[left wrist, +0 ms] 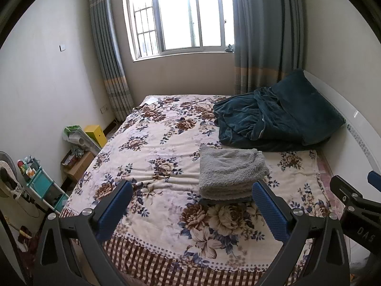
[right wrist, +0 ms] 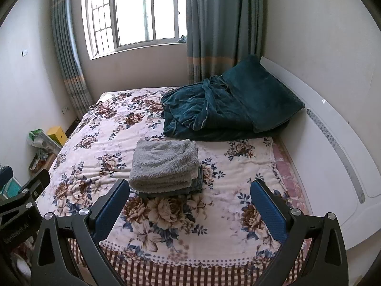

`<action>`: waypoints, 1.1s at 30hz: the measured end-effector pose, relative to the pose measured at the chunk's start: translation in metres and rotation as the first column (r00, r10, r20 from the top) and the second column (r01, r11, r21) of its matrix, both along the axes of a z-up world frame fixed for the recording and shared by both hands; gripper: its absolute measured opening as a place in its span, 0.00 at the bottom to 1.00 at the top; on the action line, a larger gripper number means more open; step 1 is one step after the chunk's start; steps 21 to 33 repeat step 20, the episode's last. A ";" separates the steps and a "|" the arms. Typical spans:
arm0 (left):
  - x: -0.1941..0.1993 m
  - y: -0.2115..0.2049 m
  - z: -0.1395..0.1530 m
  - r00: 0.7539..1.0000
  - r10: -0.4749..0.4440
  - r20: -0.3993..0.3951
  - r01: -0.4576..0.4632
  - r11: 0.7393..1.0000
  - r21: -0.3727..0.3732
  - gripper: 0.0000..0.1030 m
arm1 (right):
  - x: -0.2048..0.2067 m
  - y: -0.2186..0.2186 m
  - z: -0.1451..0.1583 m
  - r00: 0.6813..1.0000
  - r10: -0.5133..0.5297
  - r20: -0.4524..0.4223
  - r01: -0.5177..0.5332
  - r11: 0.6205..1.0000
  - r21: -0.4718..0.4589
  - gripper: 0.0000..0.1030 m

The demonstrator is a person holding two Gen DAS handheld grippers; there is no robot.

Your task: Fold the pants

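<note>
Pants (right wrist: 164, 164) folded in a fluffy grey stack toward the near edge of the bed (right wrist: 238, 214), both grippers — left (left wrist: 193, 206), right (right wrist: 190, 205) — wide open and empty above that edge: best kept clear, stack undisturbed.

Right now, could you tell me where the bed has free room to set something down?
The floral bedspread is free left of the folded grey pants and along the near edge. It is crowded at the back right, under the teal blanket.
</note>
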State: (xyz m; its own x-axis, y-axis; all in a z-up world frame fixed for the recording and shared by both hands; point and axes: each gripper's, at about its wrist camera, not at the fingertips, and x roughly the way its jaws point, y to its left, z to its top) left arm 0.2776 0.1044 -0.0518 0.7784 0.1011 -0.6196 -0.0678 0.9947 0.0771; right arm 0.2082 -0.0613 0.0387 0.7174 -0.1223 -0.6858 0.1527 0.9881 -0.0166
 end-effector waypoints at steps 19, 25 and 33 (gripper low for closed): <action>-0.009 0.006 -0.005 1.000 0.019 0.008 -0.019 1.000 -0.010 1.00 | 0.000 0.001 0.004 1.000 -0.001 -0.010 0.001 1.000 0.002 1.00; -0.011 0.006 -0.005 1.000 0.019 0.009 -0.019 1.000 -0.012 1.00 | -0.002 0.001 0.004 1.000 -0.002 -0.009 0.002 1.000 0.002 1.00; -0.011 0.006 -0.005 1.000 0.019 0.009 -0.019 1.000 -0.012 1.00 | -0.002 0.001 0.004 1.000 -0.002 -0.009 0.002 1.000 0.002 1.00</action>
